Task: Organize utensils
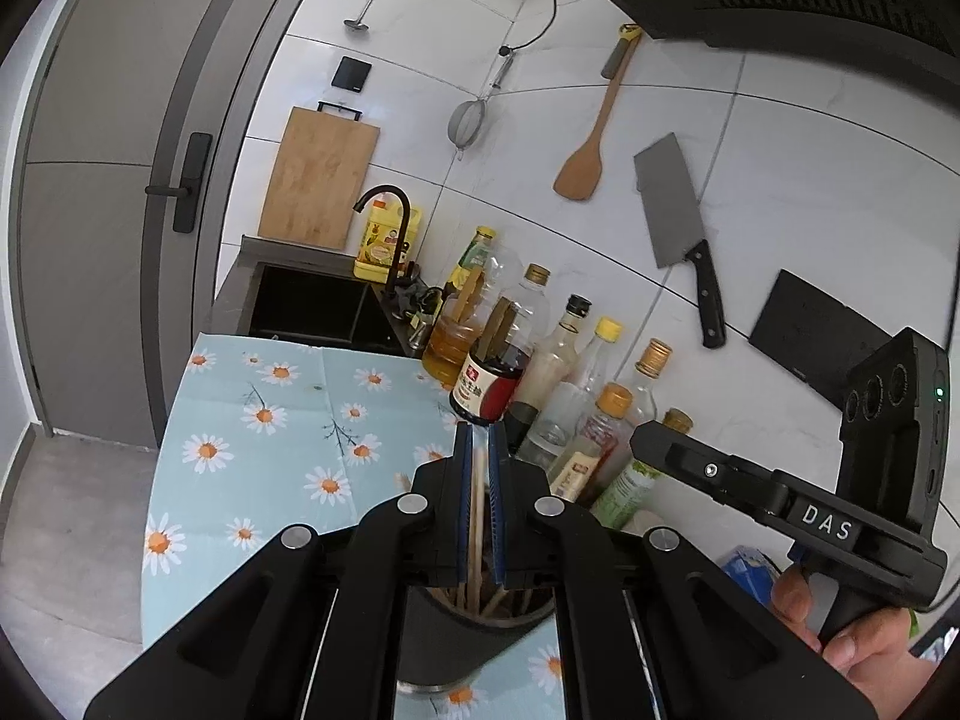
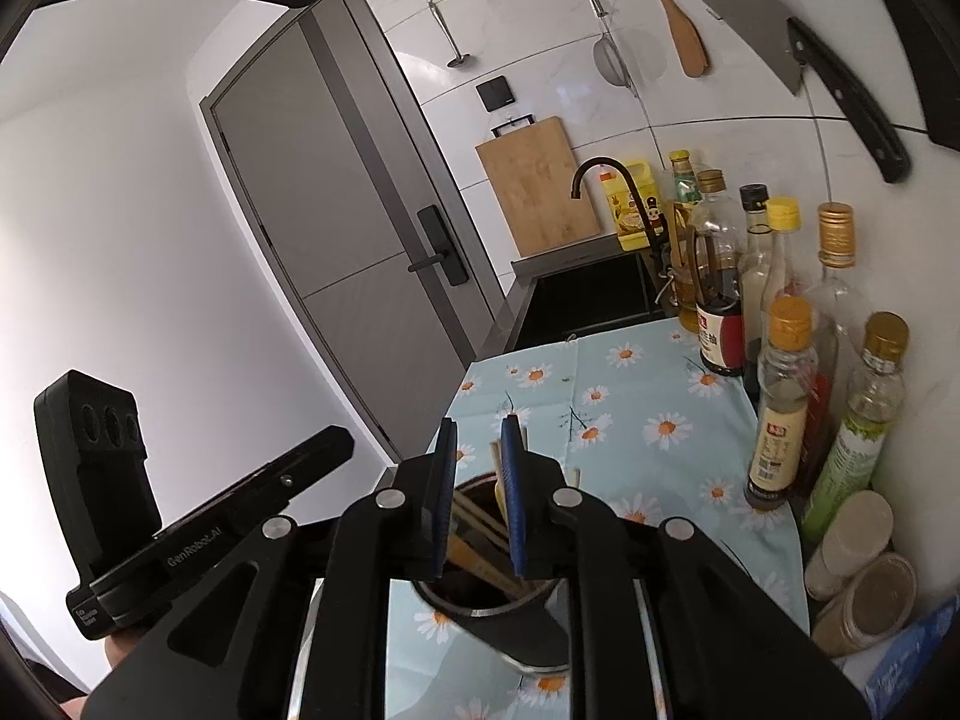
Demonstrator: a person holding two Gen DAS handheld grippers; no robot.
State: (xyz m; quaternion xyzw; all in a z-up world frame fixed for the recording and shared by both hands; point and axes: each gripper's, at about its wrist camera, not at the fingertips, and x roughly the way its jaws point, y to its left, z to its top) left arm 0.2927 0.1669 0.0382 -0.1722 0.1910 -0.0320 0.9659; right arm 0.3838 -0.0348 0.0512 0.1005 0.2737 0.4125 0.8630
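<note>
We find the chopsticks (image 1: 477, 516) standing in the dark utensil holder (image 2: 480, 606), which sits on the daisy-print cloth (image 1: 264, 414) over the surface, just in front of the row of bottles (image 2: 786, 396) against the tiled wall.

Above the holder, the left hand-held gripper (image 1: 479, 450) is closed nearly flat on one pale chopstick, whose shaft runs down between its blue pads into the holder's mouth. The right hand-held gripper (image 2: 480, 438), also above the holder, stands slightly apart; chopstick tips show between and behind its pads, but we see no pad pressing on them, so we judge it holds nothing.

In our judgement the step in hand is seating chopsticks in the holder. The next move calls for the left one to release its stick only once the lower end rests inside, and for both to lift straight clear of the holder so no stick is dragged out.

Beyond the holder lie the sink (image 1: 312, 306) and the tap (image 1: 390, 228).
</note>
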